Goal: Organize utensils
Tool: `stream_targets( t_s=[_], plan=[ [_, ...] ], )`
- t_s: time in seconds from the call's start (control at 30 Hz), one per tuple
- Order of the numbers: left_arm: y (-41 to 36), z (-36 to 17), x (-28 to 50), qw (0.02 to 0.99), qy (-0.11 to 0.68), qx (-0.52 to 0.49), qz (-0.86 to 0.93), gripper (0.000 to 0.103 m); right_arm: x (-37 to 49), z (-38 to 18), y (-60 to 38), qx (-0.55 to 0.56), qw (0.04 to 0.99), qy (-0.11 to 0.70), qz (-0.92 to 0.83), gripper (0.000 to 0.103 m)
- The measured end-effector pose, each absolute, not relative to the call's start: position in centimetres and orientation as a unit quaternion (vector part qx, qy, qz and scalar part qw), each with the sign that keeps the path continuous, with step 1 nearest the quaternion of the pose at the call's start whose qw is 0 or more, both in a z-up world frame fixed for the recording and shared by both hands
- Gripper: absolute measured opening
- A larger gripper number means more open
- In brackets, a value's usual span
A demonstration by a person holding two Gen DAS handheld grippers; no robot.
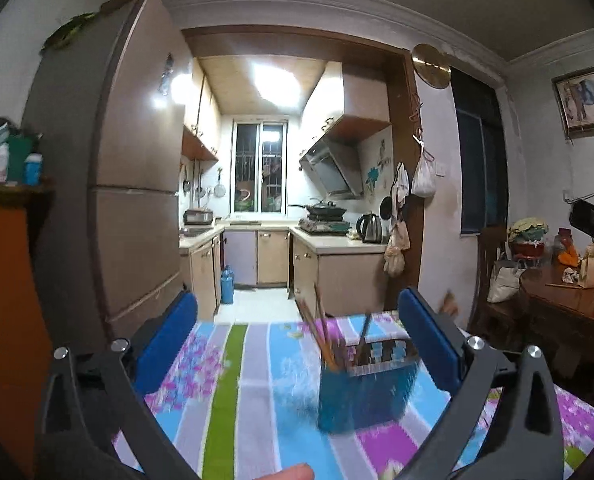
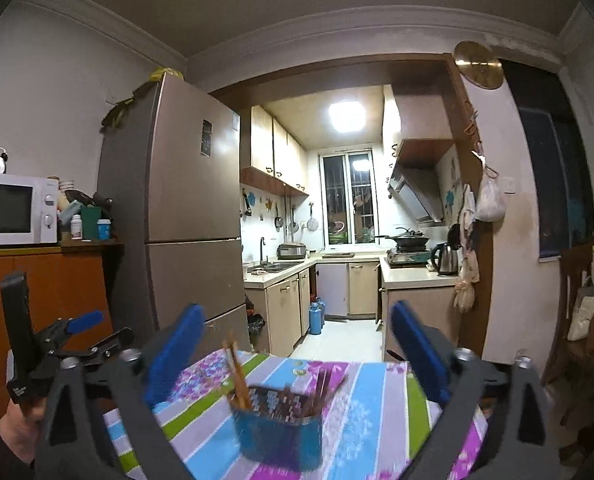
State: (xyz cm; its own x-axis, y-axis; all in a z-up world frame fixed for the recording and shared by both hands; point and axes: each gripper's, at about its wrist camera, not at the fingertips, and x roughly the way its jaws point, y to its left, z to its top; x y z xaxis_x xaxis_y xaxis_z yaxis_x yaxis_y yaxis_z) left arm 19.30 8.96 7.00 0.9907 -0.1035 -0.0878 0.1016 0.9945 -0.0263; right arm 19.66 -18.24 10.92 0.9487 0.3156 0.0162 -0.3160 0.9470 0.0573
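Observation:
A blue utensil holder [image 1: 363,394] stands on the striped floral tablecloth [image 1: 233,400]. Wooden chopsticks [image 1: 319,330] and dark utensils stick out of its compartments; the view is blurred. My left gripper [image 1: 297,340] is open and empty, raised above the table, with the holder low between its blue pads [image 1: 165,344]. In the right wrist view the holder [image 2: 281,428] sits below my open, empty right gripper [image 2: 297,356], with chopsticks [image 2: 239,376] leaning left. The left gripper [image 2: 83,332] shows at the left, held in a hand.
A tall fridge [image 2: 189,216] stands left of the kitchen doorway. A microwave [image 2: 15,208] sits on an orange cabinet at far left. A dark wooden table [image 1: 569,300] with cups and clutter and a chair [image 1: 493,280] stand at the right.

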Motion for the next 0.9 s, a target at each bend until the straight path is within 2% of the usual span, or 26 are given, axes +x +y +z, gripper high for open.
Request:
stream_targets(
  t_s=[0.3, 0.43, 0.9],
  plan=[
    [7.9, 2.9, 13.4, 0.995, 0.081, -0.008, -0.055, 0.097, 12.5, 4.6, -17.7, 0.04, 0.989, 0.038, 0.138, 0.098],
    [7.7, 2.1, 10.9, 0.996, 0.075, -0.016, -0.055, 0.097, 11.0, 2.7, -16.6, 0.03, 0.989, 0.062, 0.132, 0.098],
    [7.7, 0.6, 7.4, 0.995, 0.076, -0.011, -0.058, 0.097, 8.6, 0.7, -15.4, 0.031, 0.988, 0.083, 0.124, 0.098]
  ],
)
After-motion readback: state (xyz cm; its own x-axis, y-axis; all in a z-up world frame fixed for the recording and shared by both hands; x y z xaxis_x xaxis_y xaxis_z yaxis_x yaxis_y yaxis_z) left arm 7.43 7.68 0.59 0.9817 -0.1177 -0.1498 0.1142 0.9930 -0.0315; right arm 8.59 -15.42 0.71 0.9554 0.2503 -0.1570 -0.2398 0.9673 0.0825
